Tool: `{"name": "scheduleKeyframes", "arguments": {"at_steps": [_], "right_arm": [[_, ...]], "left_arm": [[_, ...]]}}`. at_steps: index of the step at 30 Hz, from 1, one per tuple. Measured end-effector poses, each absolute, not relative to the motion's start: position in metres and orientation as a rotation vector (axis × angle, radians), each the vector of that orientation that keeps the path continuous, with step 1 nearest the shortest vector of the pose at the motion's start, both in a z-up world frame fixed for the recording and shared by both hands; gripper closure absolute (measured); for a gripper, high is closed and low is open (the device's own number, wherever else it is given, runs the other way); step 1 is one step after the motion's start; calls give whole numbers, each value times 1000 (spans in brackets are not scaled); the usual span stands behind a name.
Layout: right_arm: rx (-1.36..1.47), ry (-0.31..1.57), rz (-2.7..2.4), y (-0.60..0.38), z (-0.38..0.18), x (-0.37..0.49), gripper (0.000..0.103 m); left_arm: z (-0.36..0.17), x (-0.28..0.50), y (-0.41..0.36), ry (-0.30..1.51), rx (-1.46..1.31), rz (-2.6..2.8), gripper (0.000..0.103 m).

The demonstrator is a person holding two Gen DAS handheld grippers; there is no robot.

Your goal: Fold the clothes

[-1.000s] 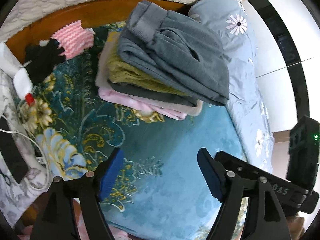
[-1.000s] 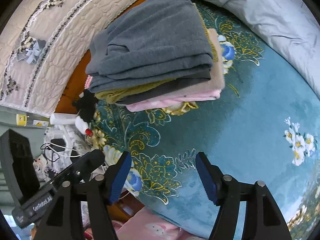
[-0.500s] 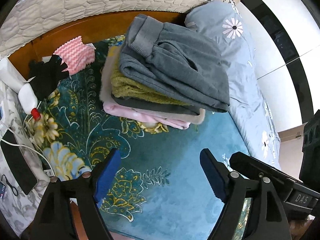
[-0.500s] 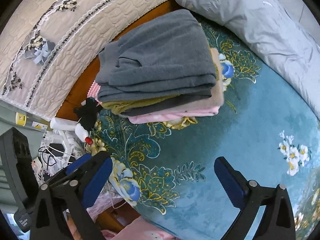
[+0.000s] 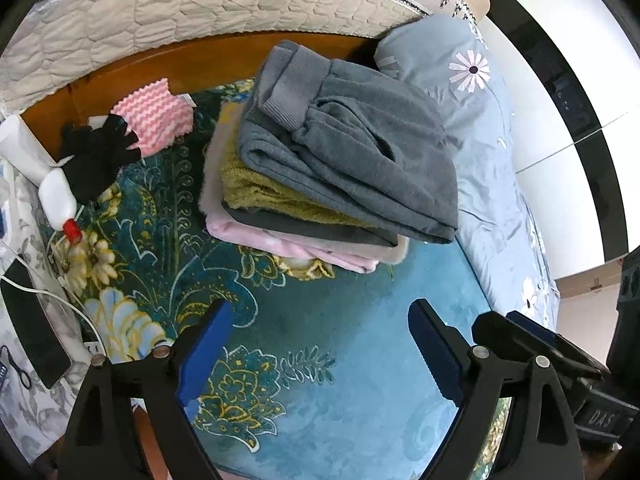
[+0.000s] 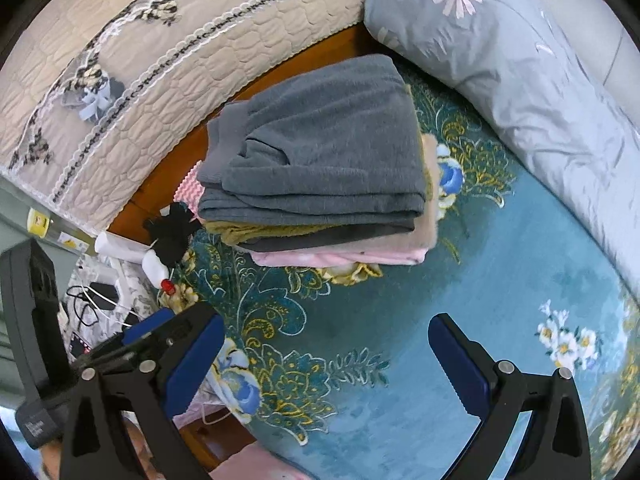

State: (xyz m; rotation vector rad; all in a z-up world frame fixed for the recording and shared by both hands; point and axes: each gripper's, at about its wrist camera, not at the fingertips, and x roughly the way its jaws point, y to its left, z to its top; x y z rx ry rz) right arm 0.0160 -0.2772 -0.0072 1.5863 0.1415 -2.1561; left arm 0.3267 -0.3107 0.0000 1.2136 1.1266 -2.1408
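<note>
A stack of folded clothes point(image 5: 328, 184) point(image 6: 320, 176) lies on the blue floral blanket point(image 5: 320, 360) point(image 6: 360, 320); a grey fleece garment point(image 5: 360, 148) point(image 6: 324, 140) is on top, with olive, dark grey, beige and pink layers under it. My left gripper point(image 5: 316, 344) hovers in front of the stack, its jaws opening with only blanket between them. My right gripper point(image 6: 328, 356) stands open and empty, also short of the stack. The other gripper's black body shows at the right edge of the left wrist view and the left edge of the right wrist view.
A pink zigzag cloth point(image 5: 154, 118), black gloves point(image 5: 96, 156) and a white bottle with a red cap point(image 5: 58, 200) lie left of the stack. A grey-blue flowered pillow point(image 5: 492, 160) point(image 6: 520, 64) is to its right. Quilted headboard point(image 5: 200, 12) behind; phone and cables point(image 5: 28, 328) at left.
Both grippers have opened wider and drawn back a little from the stack, which now sits farther up in both views. The stack itself has not moved.
</note>
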Motion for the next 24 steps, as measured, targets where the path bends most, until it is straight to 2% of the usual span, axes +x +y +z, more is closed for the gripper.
{"name": "scheduleKeyframes", "arguments": {"at_steps": [4,8,24], "right_arm": [[1568,155,-2160,-277,-6,17,0],[1543,166,-2168,-279,-5,19,0],[1494,177,-2184,-279,-2,20,0]], "left_arm": [[0,328,-310,1117,1203,-2135,12],[-1,331,-310,1121,1197,-2116,6],[-1,334,-306,1092,1173,-2103,6]]}}
